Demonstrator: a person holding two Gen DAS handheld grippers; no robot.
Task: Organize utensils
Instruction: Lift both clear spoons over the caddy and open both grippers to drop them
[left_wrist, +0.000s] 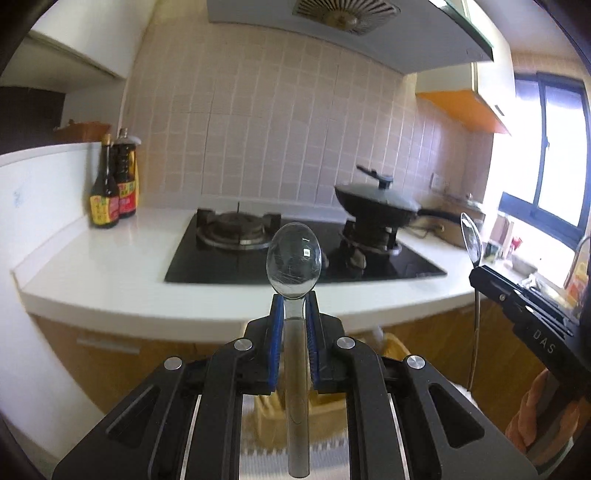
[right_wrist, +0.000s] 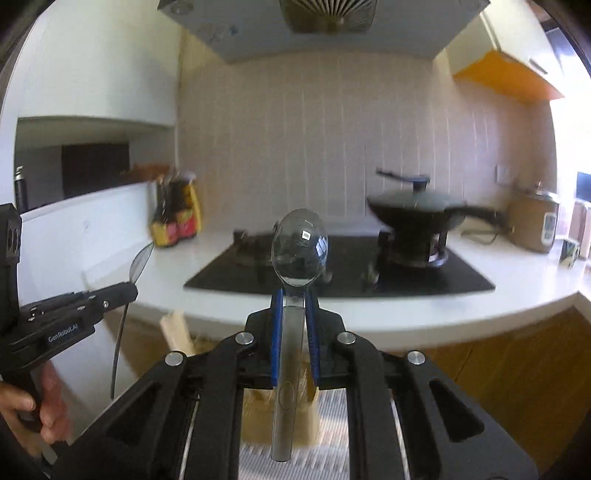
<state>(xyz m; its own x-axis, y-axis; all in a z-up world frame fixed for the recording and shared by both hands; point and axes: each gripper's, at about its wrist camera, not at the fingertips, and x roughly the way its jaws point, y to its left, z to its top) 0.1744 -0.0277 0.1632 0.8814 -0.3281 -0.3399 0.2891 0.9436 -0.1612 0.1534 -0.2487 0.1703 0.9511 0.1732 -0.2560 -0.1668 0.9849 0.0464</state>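
Spoons: each gripper clamps one (rice cooker only in right view).

Left gripper, right gripper: jaws clamped, near level.

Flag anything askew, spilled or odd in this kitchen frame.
Little stands out. Each tool, left and right, grips a spoon by the neck, bowl forward. The wok looks slightly tilted on its burner, though blur may explain that. No spill shows on the counter.
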